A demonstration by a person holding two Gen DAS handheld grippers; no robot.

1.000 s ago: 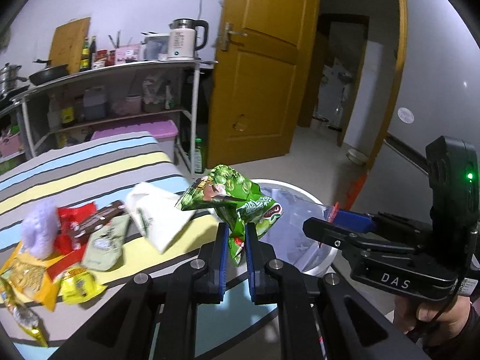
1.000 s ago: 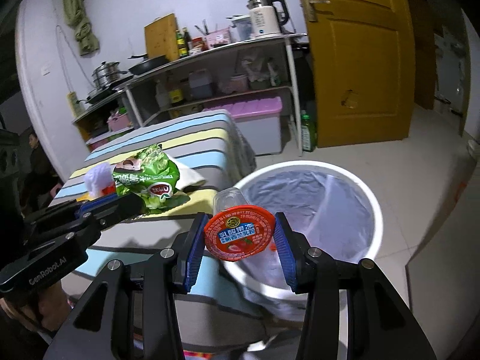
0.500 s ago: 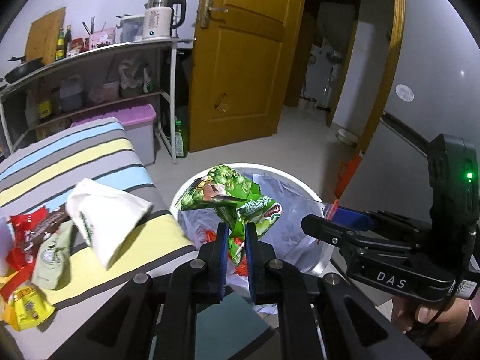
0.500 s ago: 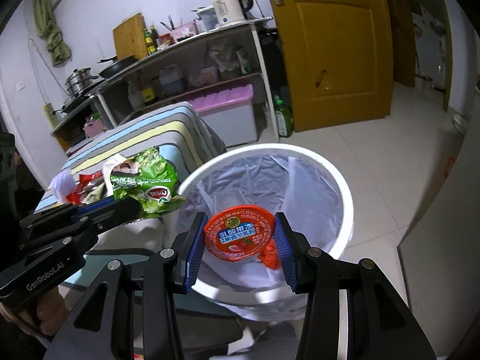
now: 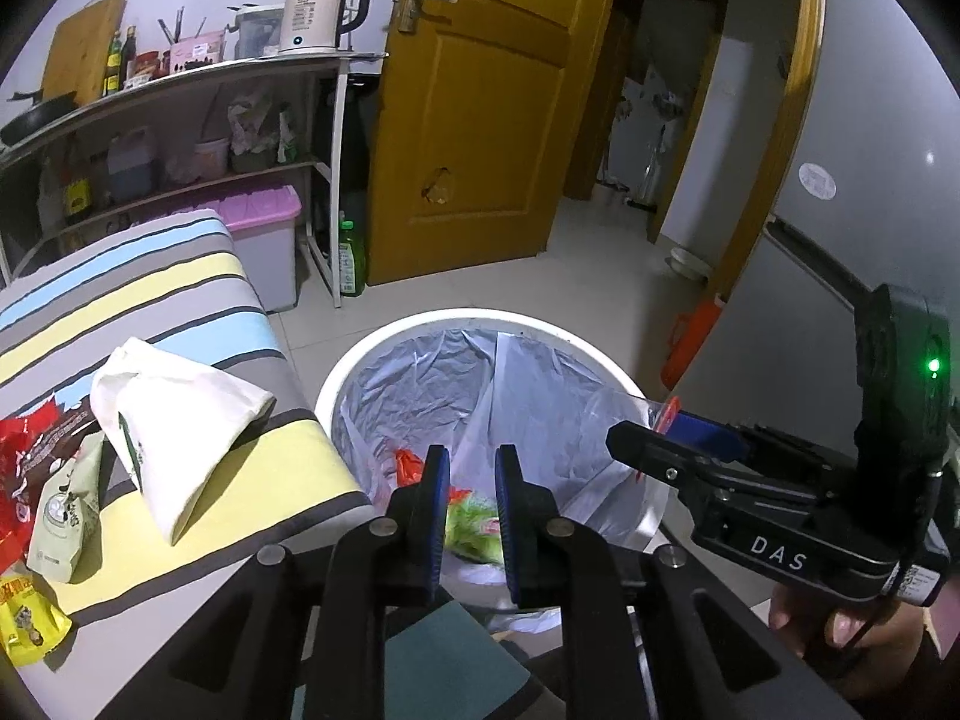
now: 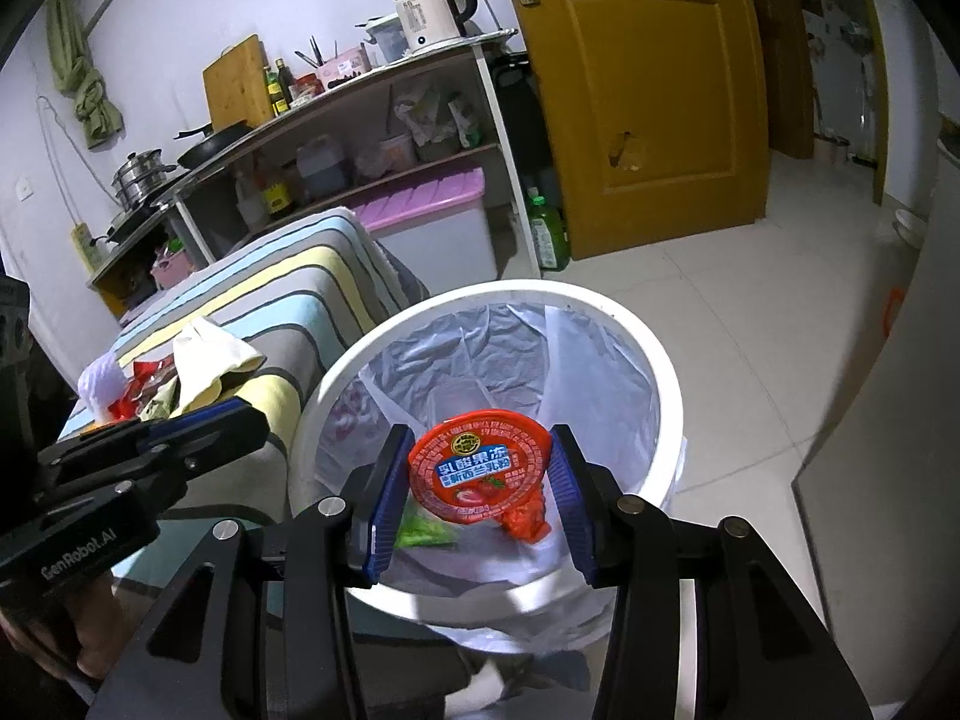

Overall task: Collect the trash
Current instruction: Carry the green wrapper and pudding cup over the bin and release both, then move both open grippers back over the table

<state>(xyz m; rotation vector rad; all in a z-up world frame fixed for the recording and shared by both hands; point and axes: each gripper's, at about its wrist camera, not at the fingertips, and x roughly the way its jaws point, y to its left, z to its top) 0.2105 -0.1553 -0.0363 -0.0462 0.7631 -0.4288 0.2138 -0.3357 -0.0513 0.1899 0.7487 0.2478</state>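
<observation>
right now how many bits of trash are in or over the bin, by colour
green: 1, snack bag
red: 2, wrapper and jelly cup
total: 3

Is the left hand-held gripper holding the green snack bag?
No: the left hand-held gripper has nothing between its open jaws, and the green snack bag lies down in the trash bin.
</observation>
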